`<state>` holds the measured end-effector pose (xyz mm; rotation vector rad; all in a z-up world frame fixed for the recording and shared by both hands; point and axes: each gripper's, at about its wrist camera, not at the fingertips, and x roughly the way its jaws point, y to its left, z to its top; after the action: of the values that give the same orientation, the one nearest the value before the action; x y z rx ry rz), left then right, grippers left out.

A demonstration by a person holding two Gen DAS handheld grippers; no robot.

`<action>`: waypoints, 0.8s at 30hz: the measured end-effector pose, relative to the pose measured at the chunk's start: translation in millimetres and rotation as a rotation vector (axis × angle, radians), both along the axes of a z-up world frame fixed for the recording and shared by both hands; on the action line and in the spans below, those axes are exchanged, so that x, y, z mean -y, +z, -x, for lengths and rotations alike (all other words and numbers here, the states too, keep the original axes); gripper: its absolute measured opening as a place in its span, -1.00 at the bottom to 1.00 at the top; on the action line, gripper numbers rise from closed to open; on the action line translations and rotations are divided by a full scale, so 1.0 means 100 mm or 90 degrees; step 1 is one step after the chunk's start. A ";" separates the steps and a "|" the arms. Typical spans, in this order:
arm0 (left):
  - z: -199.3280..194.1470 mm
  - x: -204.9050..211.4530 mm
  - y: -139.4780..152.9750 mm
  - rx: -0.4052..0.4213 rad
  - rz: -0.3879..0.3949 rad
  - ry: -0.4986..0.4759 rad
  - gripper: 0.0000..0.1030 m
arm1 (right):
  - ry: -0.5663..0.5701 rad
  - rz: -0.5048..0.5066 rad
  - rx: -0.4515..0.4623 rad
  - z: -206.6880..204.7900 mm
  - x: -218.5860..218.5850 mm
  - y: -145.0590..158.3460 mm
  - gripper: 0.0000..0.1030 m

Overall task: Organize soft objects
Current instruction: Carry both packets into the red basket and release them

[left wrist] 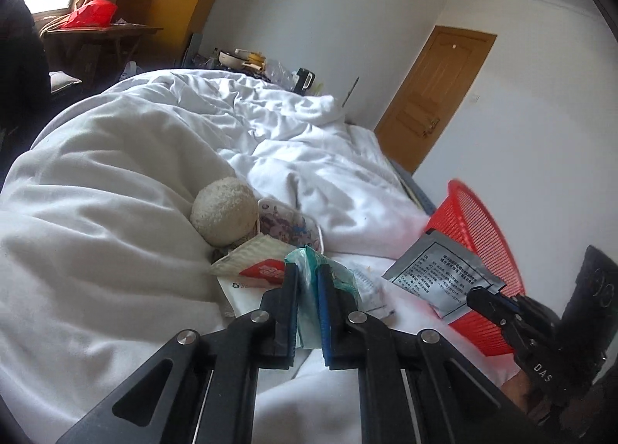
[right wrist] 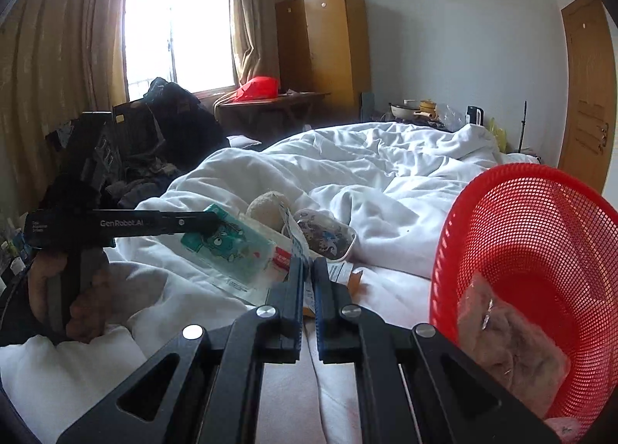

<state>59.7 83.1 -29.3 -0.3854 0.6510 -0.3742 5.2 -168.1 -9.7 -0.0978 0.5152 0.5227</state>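
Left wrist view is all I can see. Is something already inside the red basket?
Observer: Yes. In the right wrist view a pinkish fluffy item in clear wrap lies in the bottom of the red basket.
Operator: Then the silver sachet in the right hand-held gripper may go there too. What is printed on the teal packet in the left hand-held gripper?
Observer: Its flat face shows a cartoon animal with big eyes.

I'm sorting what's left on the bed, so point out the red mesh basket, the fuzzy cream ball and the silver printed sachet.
Red plastic mesh basket (right wrist: 540,220): right wrist view, inner mesh wall.
Fuzzy cream ball (left wrist: 224,210): left wrist view, middle of its front.
Silver printed foil sachet (left wrist: 436,270): left wrist view, centre of its printed face.
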 end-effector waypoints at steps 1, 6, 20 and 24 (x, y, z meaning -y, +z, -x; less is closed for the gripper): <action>0.03 -0.02 0.06 0.015 0.015 -0.001 -0.85 | -0.001 -0.003 0.007 0.02 0.02 0.04 -0.90; 0.07 0.03 0.29 0.038 0.057 -0.023 -0.85 | -0.006 -0.014 0.029 0.13 0.18 0.27 -0.90; 0.06 1.59 1.01 0.031 -0.026 -0.222 -0.84 | -0.140 0.034 -0.028 0.37 1.23 0.39 -0.90; -0.05 2.04 0.97 0.021 -0.079 -0.240 -0.84 | -0.189 0.013 -0.033 0.32 1.48 0.25 -0.90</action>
<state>64.3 -120.9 67.2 -0.1360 0.7115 -0.6931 -26.4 -316.5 15.5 -0.0266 0.5740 0.2306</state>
